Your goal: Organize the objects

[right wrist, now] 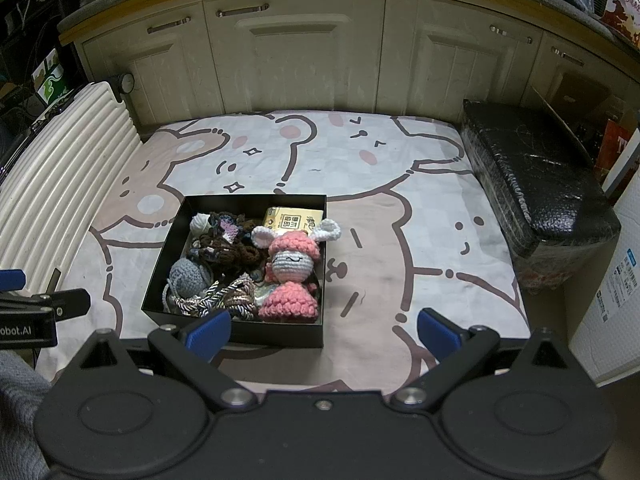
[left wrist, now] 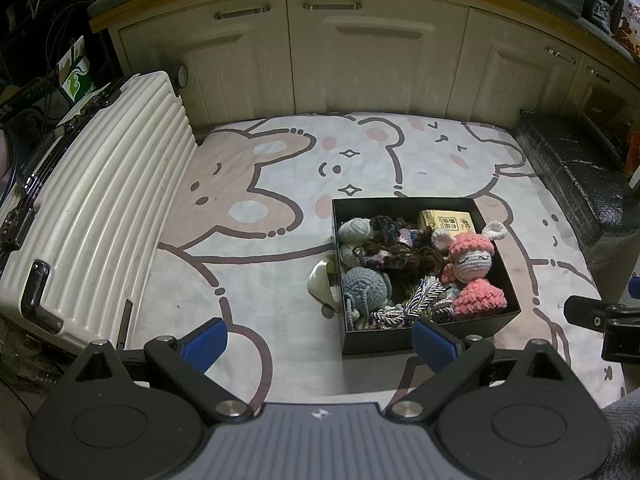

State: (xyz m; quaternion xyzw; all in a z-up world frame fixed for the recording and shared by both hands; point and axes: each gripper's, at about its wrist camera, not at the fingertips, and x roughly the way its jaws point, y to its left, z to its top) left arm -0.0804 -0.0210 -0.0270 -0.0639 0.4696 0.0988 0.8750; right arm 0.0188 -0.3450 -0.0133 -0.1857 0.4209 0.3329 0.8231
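**Box of crochet toys sits packed on cartoon mat, both grippers held wide**

At far left, a ribbed white suitcase (left wrist: 92, 200) lies along the edge of a mat (left wrist: 280, 184) printed with pastel bears and rabbits. Behind the mat runs a row of cream cabinets (left wrist: 376, 48) under a wood-edged counter.

The left gripper (left wrist: 320, 344) hovers above the mat's near edge, its blue-padded fingers (left wrist: 204, 344) spread well apart and holding nothing. Just ahead and slightly to its right stands a black box (left wrist: 420, 336), open at the top. A cream cup-like object (left wrist: 320, 284) rests on the mat, touching the box's left wall; what it is cannot be told.

Inside the box, a pale yarn ball (left wrist: 354, 230) lies at the back left, with a grey crochet ball (left wrist: 366, 288) in front of it. Dark brown yarn (left wrist: 400, 254) tangles through the middle, and a twisted cord (left wrist: 420, 300) lies by the front wall. A yellow carton (left wrist: 446, 220) stands at the back right. A pink crochet doll (left wrist: 472, 268) with white ears fills the right side, its ear poking over the rim.

The right gripper (right wrist: 324, 334) is also parted and empty, its left finger overlapping the box's near wall in its own view. At far right, a black wrapped block (right wrist: 532, 184) borders the mat.
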